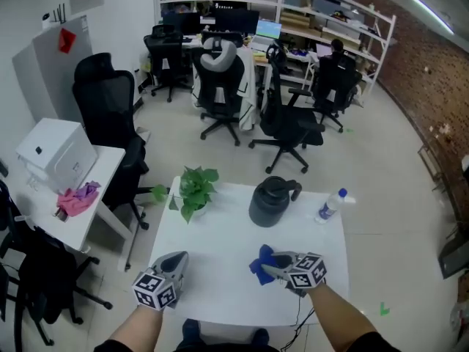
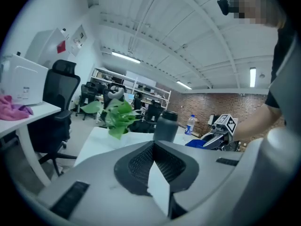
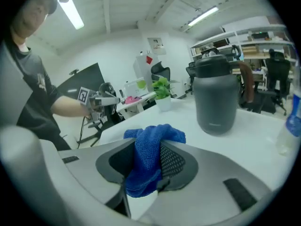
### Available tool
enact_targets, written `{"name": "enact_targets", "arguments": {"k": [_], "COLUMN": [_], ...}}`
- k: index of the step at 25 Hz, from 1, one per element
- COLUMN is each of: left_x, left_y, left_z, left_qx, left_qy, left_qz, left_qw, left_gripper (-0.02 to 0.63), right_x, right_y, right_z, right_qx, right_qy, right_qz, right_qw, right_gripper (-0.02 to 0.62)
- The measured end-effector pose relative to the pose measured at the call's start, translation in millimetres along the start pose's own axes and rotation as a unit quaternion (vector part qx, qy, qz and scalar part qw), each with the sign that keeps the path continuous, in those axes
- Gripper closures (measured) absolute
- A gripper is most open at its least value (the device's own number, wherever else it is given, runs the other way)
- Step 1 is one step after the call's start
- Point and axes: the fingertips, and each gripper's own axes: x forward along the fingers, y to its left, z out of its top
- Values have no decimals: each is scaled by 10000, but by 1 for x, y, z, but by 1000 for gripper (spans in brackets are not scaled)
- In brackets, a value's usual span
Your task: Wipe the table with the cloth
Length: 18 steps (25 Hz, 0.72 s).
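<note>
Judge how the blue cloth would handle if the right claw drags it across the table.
Probably floppy: the blue cloth bunches and folds where the right claw pinches it. Its textured weave would likely grip the white table somewhat, so it may bunch rather than glide.

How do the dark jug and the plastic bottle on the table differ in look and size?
The jug is dark grey and opaque; the bottle is clear with a blue label. The jug is wide and has a handle; the bottle is slim with none. Both stand on the white table, at its far side.
</note>
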Motion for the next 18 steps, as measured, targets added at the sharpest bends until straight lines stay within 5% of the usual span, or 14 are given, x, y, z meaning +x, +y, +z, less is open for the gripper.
{"name": "enact_targets", "arguments": {"k": [7, 12, 18], "left_x": [-68, -99, -115], "left_y": [104, 155, 192], "left_z": [-5, -12, -13], "left_qx": [69, 337, 135], "left_qy": [172, 354, 269], "left_qz": [1047, 1330, 1477], "left_qw": [9943, 9899, 9886], "left_gripper": [609, 609, 607], "right_x": [169, 265, 346], "right_y": [72, 96, 107], "right_z": [63, 87, 98], "right_qx": [1013, 1672, 2457], "right_qy": [-288, -213, -112], "right_qz": [726, 558, 317], "right_qw": [9918, 9841, 9688], "right_gripper": [456, 456, 456]}}
